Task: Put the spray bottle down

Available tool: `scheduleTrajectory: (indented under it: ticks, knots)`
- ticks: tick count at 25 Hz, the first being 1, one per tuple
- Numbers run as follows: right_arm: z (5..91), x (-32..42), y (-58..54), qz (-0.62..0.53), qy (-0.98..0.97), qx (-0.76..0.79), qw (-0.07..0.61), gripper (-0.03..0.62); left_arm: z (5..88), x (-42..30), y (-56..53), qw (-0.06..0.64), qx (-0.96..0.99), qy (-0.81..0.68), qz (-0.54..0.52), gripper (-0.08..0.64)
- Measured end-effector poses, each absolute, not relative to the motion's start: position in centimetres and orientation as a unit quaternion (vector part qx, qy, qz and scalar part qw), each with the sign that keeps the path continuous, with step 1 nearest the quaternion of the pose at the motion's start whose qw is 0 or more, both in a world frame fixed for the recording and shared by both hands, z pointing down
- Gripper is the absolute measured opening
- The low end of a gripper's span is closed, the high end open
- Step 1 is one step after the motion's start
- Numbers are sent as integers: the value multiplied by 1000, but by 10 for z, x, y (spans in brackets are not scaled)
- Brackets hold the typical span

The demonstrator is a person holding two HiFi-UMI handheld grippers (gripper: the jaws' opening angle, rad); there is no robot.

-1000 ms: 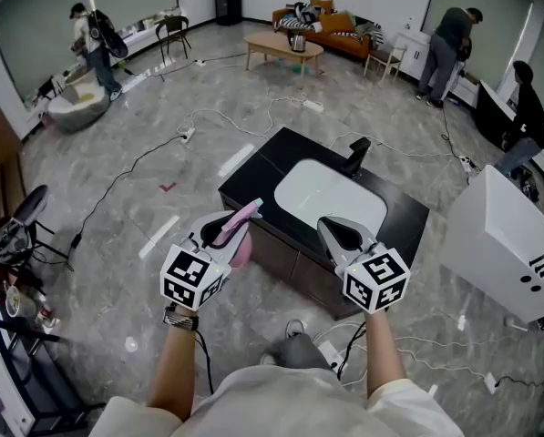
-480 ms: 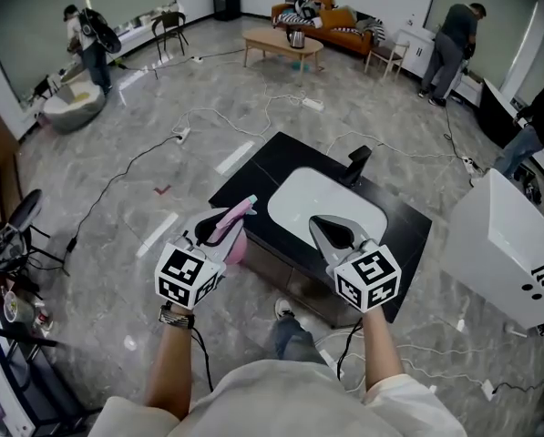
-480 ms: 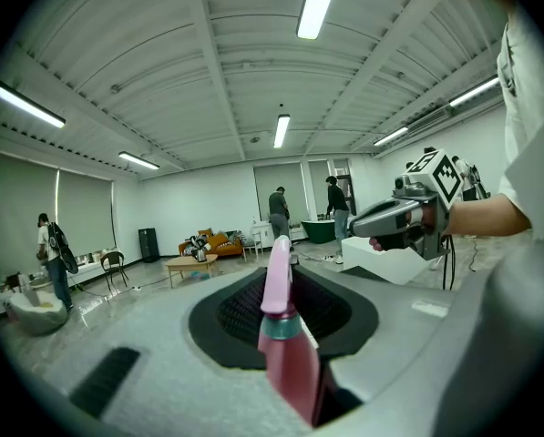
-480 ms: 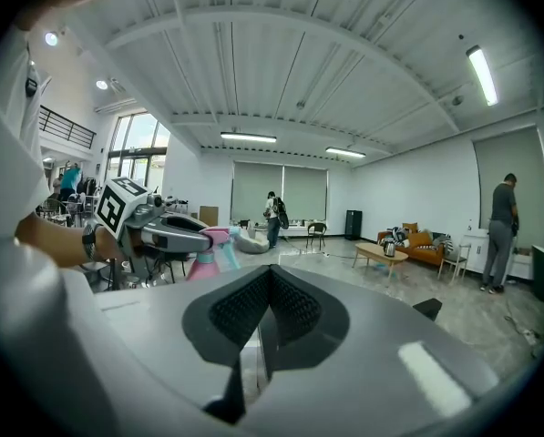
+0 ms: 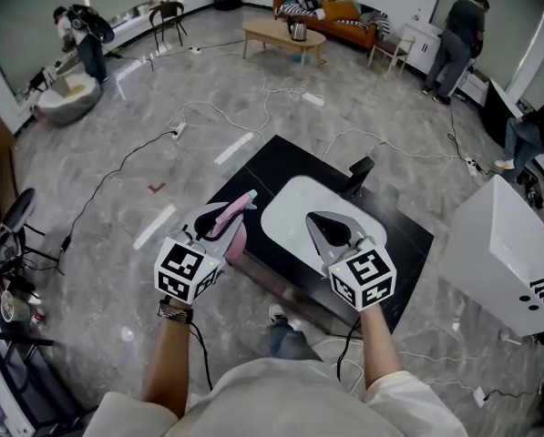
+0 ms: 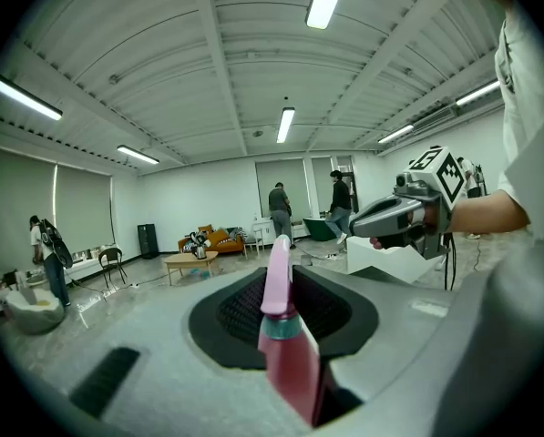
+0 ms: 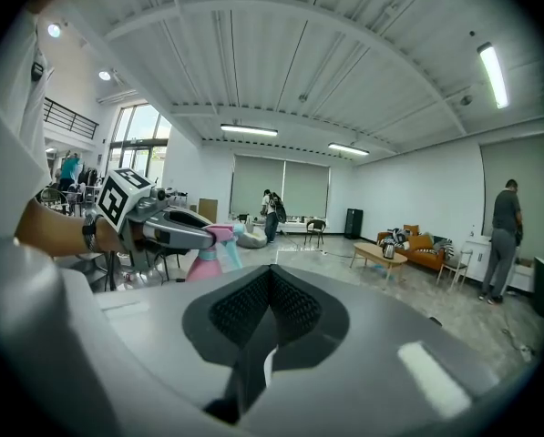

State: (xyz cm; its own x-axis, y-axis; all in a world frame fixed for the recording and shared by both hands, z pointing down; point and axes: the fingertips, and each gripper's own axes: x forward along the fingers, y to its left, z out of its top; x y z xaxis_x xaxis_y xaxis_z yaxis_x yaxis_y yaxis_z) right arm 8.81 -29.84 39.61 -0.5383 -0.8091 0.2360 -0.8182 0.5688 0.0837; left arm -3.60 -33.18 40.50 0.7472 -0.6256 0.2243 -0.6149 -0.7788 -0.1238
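We have neared the black counter [image 5: 273, 158]; left gripper [image 5: 219, 222] fingers clamp the pink plastic spray bottle [image 5: 239, 242], right gripper [image 5: 323, 222] fingers together over the white basin [image 5: 285, 215]

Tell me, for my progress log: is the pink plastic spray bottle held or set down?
Held. The left gripper is closed on the pink plastic spray bottle, up in the air, resting on nothing.

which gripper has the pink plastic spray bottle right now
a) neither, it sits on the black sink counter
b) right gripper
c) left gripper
C: the pink plastic spray bottle is clamped between the jaws of the left gripper, while the right gripper has its jaws together with nothing between them.
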Motion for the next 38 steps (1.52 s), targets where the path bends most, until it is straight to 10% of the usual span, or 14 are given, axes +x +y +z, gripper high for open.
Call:
scheduleTrajectory:
  ticks: [38]
  knots:
    - [479, 128, -449, 119, -871, 463, 114, 8, 538, 18, -546, -33, -927, 342, -147, 94]
